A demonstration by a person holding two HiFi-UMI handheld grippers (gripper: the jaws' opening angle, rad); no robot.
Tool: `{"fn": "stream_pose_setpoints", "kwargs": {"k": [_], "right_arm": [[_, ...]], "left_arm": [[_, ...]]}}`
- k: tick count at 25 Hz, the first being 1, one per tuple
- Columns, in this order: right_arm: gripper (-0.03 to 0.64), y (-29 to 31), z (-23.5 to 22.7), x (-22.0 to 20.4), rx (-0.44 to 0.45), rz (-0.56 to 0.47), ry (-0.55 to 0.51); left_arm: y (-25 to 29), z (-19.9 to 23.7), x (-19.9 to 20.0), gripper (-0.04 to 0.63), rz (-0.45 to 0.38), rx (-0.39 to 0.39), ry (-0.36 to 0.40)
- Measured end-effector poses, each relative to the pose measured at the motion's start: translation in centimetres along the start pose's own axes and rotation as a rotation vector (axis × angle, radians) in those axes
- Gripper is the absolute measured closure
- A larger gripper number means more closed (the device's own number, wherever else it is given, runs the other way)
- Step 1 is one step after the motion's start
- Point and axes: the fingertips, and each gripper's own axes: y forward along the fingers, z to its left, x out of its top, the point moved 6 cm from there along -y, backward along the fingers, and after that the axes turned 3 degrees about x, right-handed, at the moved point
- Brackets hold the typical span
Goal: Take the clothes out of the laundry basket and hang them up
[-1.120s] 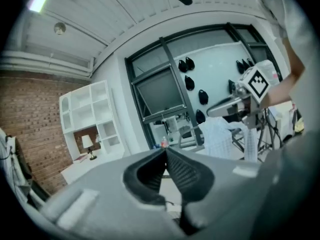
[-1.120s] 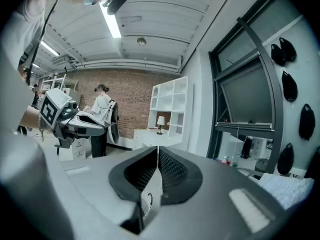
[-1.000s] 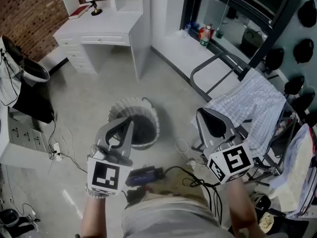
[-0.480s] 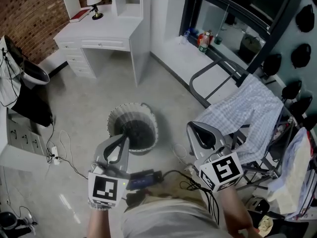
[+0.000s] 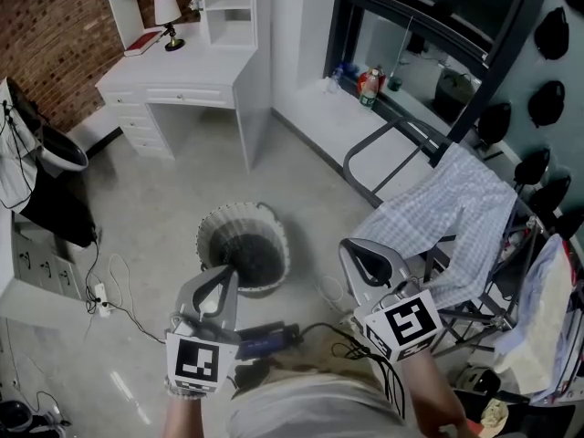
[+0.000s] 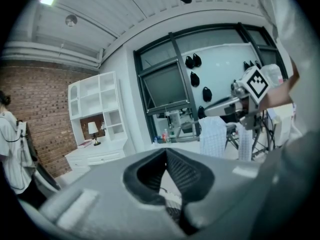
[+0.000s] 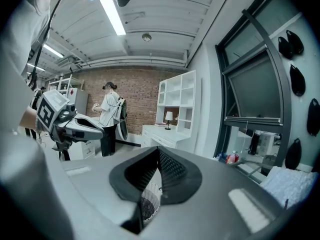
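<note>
While I look down as the head view does, the laundry basket stands upright on the floor. Its round mouth faces up, so its long line runs up and down. It is dark inside, and I cannot tell what clothes are in it. The left gripper is just below the basket and the right gripper is just to the basket's right. A checked cloth hangs on a rack right of the basket, with its long side hanging down. A loose cable lies left of the basket, and a foot could catch on it.

From the left gripper view, the left gripper has its jaws pressed together with nothing between them. What looks like basket mesh peeks out under them. I think shut jaws would only poke the clothes, not pinch them.

From the right gripper view, the right gripper is pressed together and empty too. The basket sits low beyond it. A hard tug on a piece of clothing might tip the light basket over.
</note>
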Motion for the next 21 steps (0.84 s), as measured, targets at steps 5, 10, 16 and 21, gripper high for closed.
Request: {"fn": "stream_pose_setpoints", "kwargs": {"k": [5,10,16,21], "right_arm": [[0.611,-0.09,-0.02,0.04,-0.009,0.0,0.003],[0.612,-0.08,0.2,0.28,-0.011,0.001,-0.003],[0.611,-0.32,0.11,-0.11,-0.032,0.006,0.005],[0.611,-0.36,0.12,-0.09,-0.035,0.002,0.004]], "left_arm": [[-0.12,-0.27,-0.18,0.603,0.019,0.001,-0.04],[-0.16,-0.71,0.04,0.603,0.002,-0.014,-0.013],[0.08,-0.51,0.09,0.601,-0.01,-0.015,0.033],[0.33,0.06,0.21,0.601,-0.005,0.0,0.022]]}}
